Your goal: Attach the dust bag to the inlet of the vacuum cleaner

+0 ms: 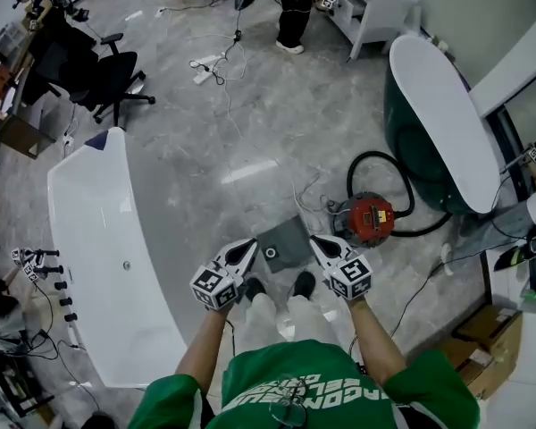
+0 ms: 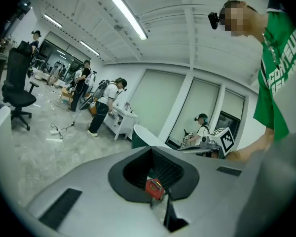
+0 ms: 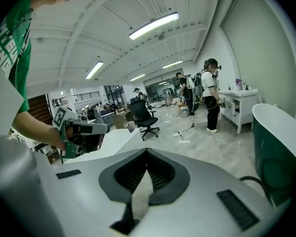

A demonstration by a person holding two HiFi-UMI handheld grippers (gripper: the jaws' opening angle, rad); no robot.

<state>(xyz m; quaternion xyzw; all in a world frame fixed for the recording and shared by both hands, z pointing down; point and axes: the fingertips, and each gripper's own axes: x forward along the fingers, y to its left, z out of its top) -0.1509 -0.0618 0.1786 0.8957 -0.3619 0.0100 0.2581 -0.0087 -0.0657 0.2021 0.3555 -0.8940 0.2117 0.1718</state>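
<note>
A grey dust bag (image 1: 290,238) with a round hole (image 1: 270,253) lies flat on the floor just ahead of my shoes. To its right stands the red vacuum cleaner (image 1: 368,217) with its black hose (image 1: 402,186); it also shows as a red vacuum cleaner (image 2: 155,187) past the left jaws. My left gripper (image 1: 250,247) hangs above the bag's left edge and my right gripper (image 1: 315,241) above its right corner. Both are shut with nothing between the jaws, as the left gripper (image 2: 160,201) and right gripper (image 3: 138,196) show close up. Each sees the other across the gap.
A long white tub (image 1: 98,239) stands at my left and a green-and-white tub (image 1: 438,114) at the right behind the vacuum. Cardboard boxes (image 1: 487,338) sit at lower right. Farther off are an office chair (image 1: 107,79), floor cables (image 1: 214,65), a white cabinet (image 1: 375,3) and a standing person (image 1: 295,7).
</note>
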